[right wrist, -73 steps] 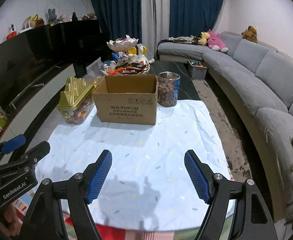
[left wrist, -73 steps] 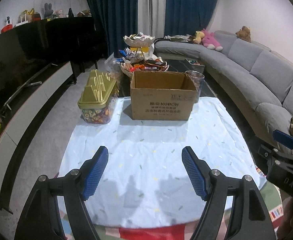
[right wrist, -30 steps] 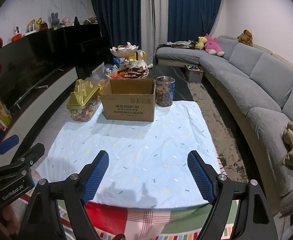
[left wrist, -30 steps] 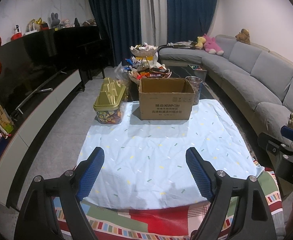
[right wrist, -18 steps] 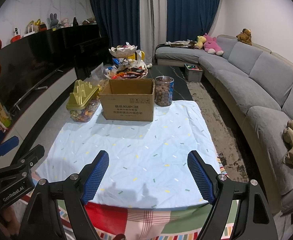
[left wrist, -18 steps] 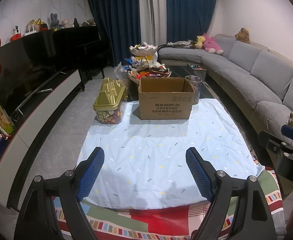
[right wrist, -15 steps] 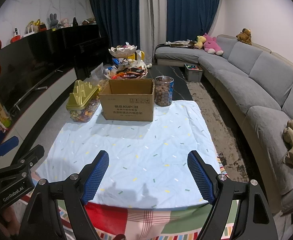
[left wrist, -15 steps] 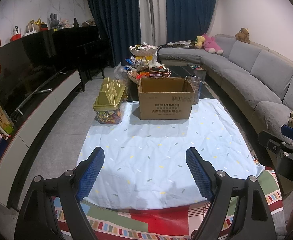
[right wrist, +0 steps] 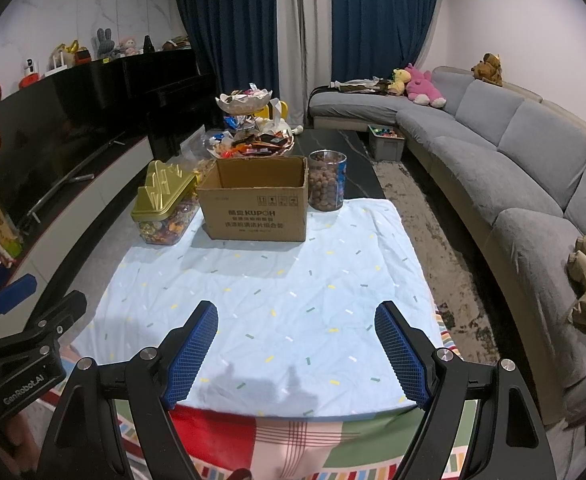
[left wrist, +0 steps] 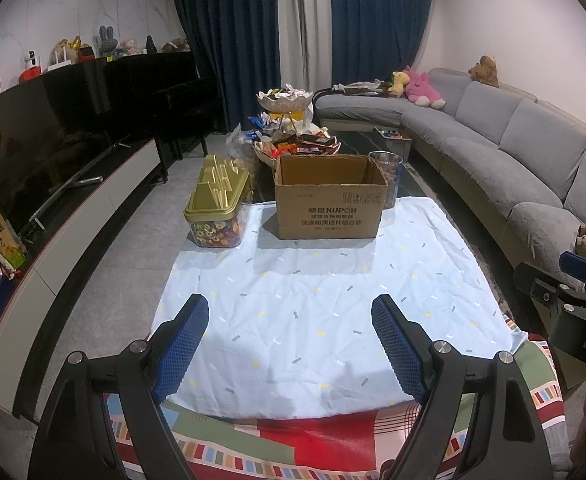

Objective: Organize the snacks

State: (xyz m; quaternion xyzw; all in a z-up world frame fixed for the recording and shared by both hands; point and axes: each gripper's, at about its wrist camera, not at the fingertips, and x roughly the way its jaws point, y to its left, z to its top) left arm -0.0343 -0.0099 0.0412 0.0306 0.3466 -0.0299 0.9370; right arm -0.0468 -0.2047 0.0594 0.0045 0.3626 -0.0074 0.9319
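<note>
- The left gripper [left wrist: 289, 340] hovers above the near edge of the desk, its blue pads set wide apart with nothing between them.
- The right gripper [right wrist: 297, 350] hangs beside it over the same near edge, jaws likewise spread wide and empty.
- A pale blue cloth [left wrist: 325, 292] with small coloured dashes covers most of the desk; a striped, multicoloured cover [left wrist: 293, 440] shows under it at the near edge.
- An open cardboard box [left wrist: 330, 197] stands upright at the far side of the cloth, roughly in the middle, well apart from both grippers.
- Just left of the box sits a clear candy container [left wrist: 217, 210] with a gold lid, filled with colourful wrapped sweets.
- Just right of the box, at its far corner, stands a clear jar [right wrist: 327, 186] of brown round snacks.
- Beyond the box, a tiered tray [right wrist: 249, 128] holds a heap of mixed wrapped snacks.
- A grey sofa [right wrist: 513, 160] curves along the right side of the room, with plush toys at its far end.
- A dark cabinet [left wrist: 53, 152] runs along the left wall.
- Dark blue curtains [left wrist: 229, 40] hang on the far wall.
</note>
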